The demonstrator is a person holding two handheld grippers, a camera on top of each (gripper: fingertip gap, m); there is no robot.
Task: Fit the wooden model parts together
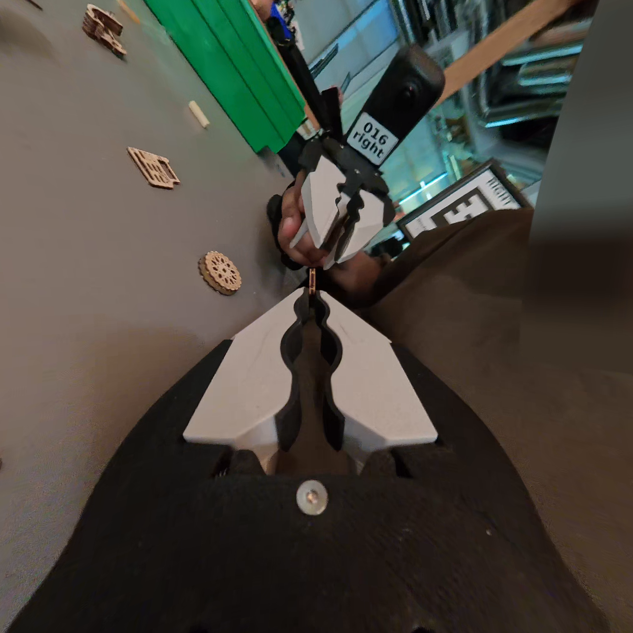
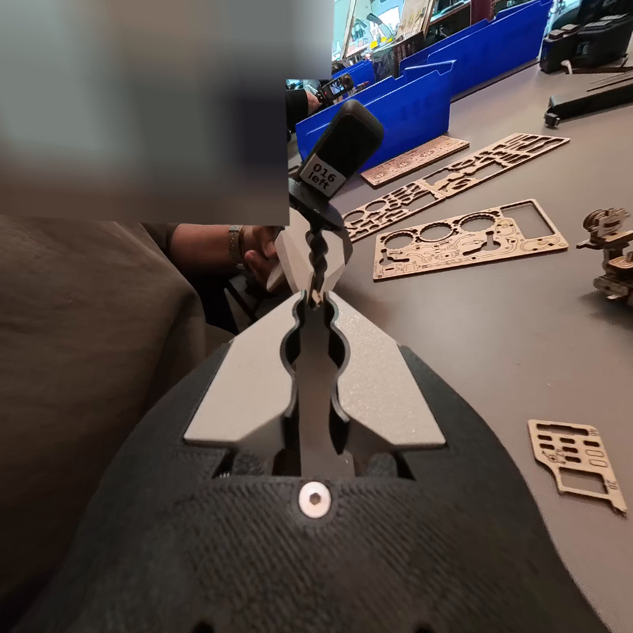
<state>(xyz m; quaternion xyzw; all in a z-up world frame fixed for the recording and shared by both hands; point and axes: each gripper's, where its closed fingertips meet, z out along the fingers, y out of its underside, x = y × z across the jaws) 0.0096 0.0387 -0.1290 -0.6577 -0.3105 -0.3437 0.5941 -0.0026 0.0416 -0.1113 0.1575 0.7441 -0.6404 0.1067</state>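
My left gripper (image 1: 311, 295) is shut on a small thin wooden part (image 1: 312, 281) that sticks out past its tips. My right gripper (image 1: 324, 263) faces it tip to tip from above and closes on the same spot. In the right wrist view, my right gripper (image 2: 314, 303) pinches the small wooden part (image 2: 315, 297), with the left gripper (image 2: 313, 286) directly opposite. I cannot tell whether it is one part or two joined ones. Both are held above the grey table's (image 2: 445, 342) near edge, in front of a person's brown clothing.
A wooden gear (image 1: 219, 272), a slotted flat panel (image 1: 153, 167) and a part-built model (image 1: 102, 29) lie on the table. Punched-out wooden sheets (image 2: 469, 239), the panel (image 2: 579, 462) and an assembly (image 2: 609, 257) lie to the right. A green bin (image 1: 233, 68) and blue bin (image 2: 411, 102) stand behind. The grippers are tip to tip, or close to it. The panel (image 2: 579, 462) is about equally far from each gripper, around 15 cm. My left wrist view (image 1: 155, 166) looks at it from another angle.
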